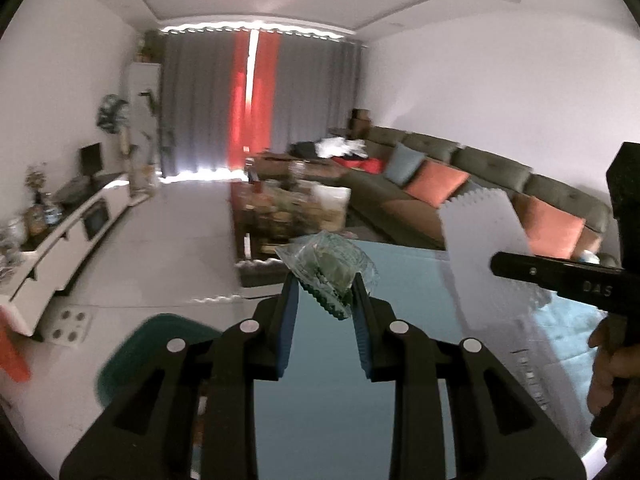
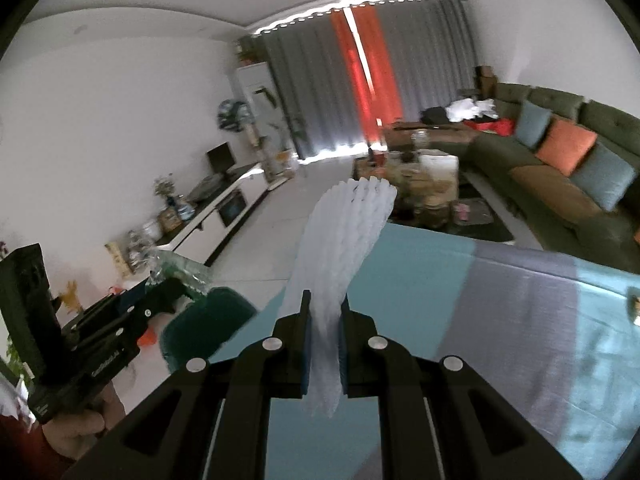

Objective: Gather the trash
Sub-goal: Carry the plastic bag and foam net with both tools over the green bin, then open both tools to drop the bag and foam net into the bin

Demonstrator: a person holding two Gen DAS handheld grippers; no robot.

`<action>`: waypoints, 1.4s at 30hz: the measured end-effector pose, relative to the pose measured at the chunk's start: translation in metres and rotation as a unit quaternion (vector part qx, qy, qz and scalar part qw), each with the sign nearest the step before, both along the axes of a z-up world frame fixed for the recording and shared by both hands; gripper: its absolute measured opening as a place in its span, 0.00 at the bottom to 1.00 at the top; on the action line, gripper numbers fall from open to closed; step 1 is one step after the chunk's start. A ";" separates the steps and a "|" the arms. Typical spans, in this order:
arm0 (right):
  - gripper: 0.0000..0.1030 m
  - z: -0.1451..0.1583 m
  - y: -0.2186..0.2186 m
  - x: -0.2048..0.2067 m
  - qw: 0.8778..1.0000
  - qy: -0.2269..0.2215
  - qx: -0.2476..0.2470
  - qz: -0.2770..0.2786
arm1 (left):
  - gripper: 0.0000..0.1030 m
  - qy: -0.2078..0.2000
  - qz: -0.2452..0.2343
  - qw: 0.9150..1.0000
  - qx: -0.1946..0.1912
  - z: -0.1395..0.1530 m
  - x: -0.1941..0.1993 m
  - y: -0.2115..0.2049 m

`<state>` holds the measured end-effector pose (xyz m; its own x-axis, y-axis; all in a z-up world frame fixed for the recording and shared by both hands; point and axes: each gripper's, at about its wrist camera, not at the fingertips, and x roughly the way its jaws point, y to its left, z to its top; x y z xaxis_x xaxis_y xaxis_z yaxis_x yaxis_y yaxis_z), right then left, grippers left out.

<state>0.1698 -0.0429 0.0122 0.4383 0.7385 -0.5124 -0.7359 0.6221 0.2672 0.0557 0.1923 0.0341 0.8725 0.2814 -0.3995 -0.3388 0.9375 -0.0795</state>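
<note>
In the left wrist view my left gripper [image 1: 324,280] is shut on a crumpled clear wrapper [image 1: 328,264] with green print, held up above a table with a teal cloth [image 1: 404,280]. To its right my right gripper [image 1: 504,268] grips a white ridged wrapper [image 1: 480,232]. The right wrist view shows the right gripper [image 2: 326,300] shut on that white ridged wrapper [image 2: 348,232], which sticks up between the pads. At far left my left gripper [image 2: 160,282] carries the clear wrapper [image 2: 180,270], with a hand [image 2: 80,420] on its handle.
A dark green round seat [image 2: 204,320] stands beside the teal-covered table [image 2: 420,272]. Beyond it are a cluttered coffee table [image 2: 424,184], a green sofa [image 2: 560,184] with orange and blue cushions, and a white TV cabinet [image 2: 224,216] along the left wall. Pale floor lies between.
</note>
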 end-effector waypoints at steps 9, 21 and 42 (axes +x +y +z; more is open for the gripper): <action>0.09 0.009 0.060 -0.026 0.997 -0.006 -0.002 0.070 | 0.26 -0.001 0.071 0.997 0.002 0.005 -0.055 0.071; 0.09 0.004 0.137 -0.048 0.989 -0.001 -0.032 0.141 | 0.26 0.014 0.116 0.993 -0.009 -0.002 -0.093 0.130; 0.10 -0.073 0.272 -0.058 0.960 -0.004 -0.201 0.195 | 0.27 0.125 0.147 0.976 -0.097 -0.136 -0.047 0.212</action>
